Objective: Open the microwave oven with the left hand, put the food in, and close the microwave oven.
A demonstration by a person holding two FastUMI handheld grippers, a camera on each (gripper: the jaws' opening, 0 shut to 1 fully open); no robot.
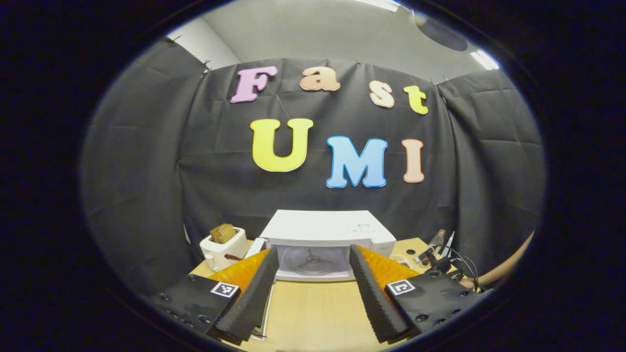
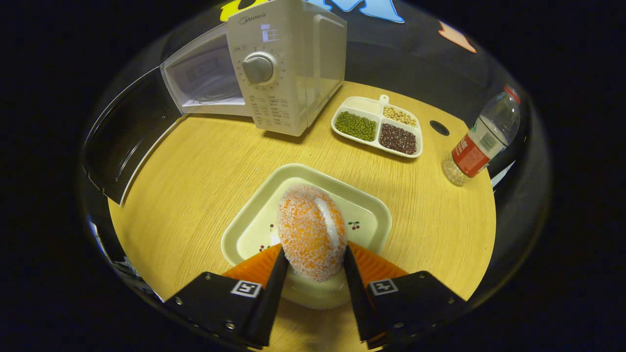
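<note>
Microwave (image 2: 288, 68) stood at far edge of round wooden table (image 2: 195, 176), door (image 2: 127, 132) swung wide to its left, cavity (image 1: 313, 261) open toward left gripper (image 1: 313, 293). Bare tabletop lay between cavity and that gripper; fingers spread, nothing held. Right gripper (image 2: 313, 266) clamped on one sugared orange pastry (image 2: 312, 231), long axis upright, over one cream tray (image 2: 371, 205). One three-compartment bean dish (image 2: 376, 128), one bottle (image 2: 481, 139) near right rim. One toaster (image 1: 224, 248) beside microwave.

Wooden table (image 2: 205, 171): microwave (image 2: 286, 68), tray (image 2: 371, 208), bean dish (image 2: 376, 126), bottle (image 2: 481, 139), toaster (image 1: 224, 247).
</note>
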